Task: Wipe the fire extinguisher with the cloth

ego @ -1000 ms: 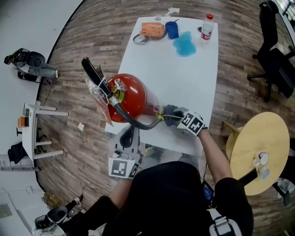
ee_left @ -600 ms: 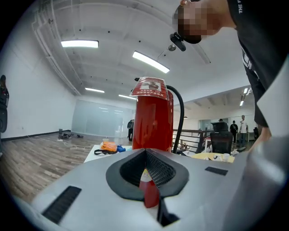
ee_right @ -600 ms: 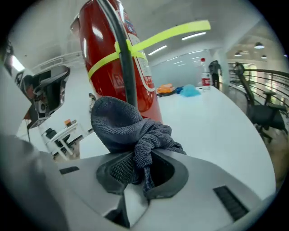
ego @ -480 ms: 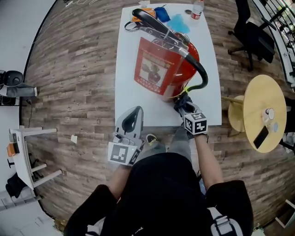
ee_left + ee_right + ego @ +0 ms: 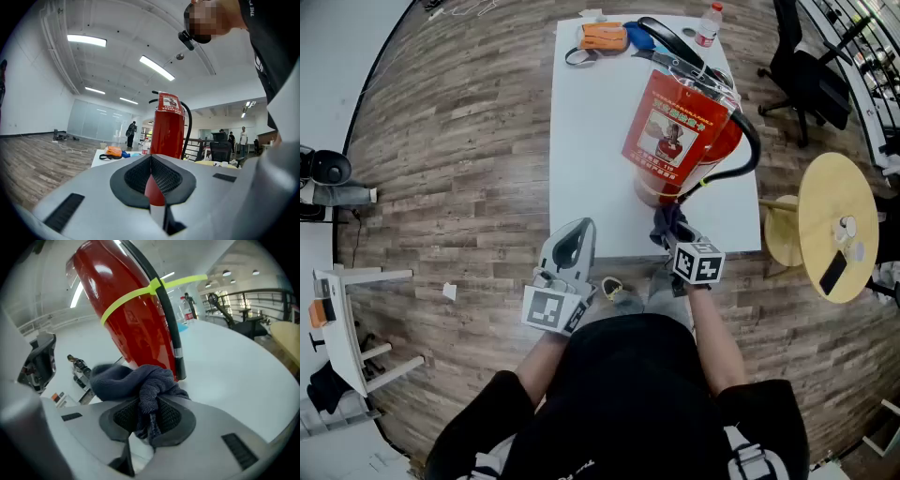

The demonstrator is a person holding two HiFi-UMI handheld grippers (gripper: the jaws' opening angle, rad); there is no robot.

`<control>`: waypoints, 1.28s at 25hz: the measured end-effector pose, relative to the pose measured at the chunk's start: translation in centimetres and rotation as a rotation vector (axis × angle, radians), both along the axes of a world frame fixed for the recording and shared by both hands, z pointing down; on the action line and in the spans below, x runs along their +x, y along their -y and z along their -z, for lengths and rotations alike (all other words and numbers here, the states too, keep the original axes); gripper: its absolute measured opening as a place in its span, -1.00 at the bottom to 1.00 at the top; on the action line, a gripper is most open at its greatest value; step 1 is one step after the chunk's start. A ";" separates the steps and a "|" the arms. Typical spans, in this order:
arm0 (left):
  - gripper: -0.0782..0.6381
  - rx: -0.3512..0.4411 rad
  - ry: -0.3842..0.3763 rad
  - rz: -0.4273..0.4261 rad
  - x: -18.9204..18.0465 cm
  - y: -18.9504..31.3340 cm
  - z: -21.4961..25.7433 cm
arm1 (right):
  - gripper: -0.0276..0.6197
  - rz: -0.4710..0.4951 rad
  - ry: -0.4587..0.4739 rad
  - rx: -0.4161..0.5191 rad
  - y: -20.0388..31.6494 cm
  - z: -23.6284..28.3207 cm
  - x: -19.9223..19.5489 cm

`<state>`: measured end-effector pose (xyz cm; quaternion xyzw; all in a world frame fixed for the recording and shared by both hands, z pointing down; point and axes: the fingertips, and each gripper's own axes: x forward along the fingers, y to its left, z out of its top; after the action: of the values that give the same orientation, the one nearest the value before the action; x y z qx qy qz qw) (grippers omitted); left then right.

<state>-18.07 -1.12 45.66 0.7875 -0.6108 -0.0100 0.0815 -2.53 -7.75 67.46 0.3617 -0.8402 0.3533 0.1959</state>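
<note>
Was floored in grey-brown wood planks (image 5: 459,141). Held a white table (image 5: 591,141) at the middle, a round pale wood table (image 5: 820,197) just to its right and a black office chair (image 5: 806,70) beyond that. Kept a small white stand (image 5: 326,309) at the far left. Was closed on one side by a plain white wall (image 5: 28,93) and far off by a glass wall (image 5: 98,123). Was lit by long strip lights (image 5: 86,41) on a white ceiling (image 5: 122,23). Showed a dark railing (image 5: 253,292) along another side.
</note>
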 end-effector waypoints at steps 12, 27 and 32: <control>-0.72 0.013 0.002 0.056 -2.9 -1.9 0.7 | -0.66 -0.049 -0.168 0.122 6.6 -1.5 3.2; -0.72 0.082 -0.032 0.156 -6.9 -3.8 2.3 | -0.66 -0.378 0.291 -0.069 2.6 3.7 -10.4; -0.72 0.074 -0.032 0.194 -8.3 -4.8 2.0 | -0.66 -0.456 0.330 -0.028 2.7 5.7 -10.2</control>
<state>-26.34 3.71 43.65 0.7268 -0.6821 -0.0531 0.0607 -12.77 -10.44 61.77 0.4764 -0.7527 0.4539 -0.0230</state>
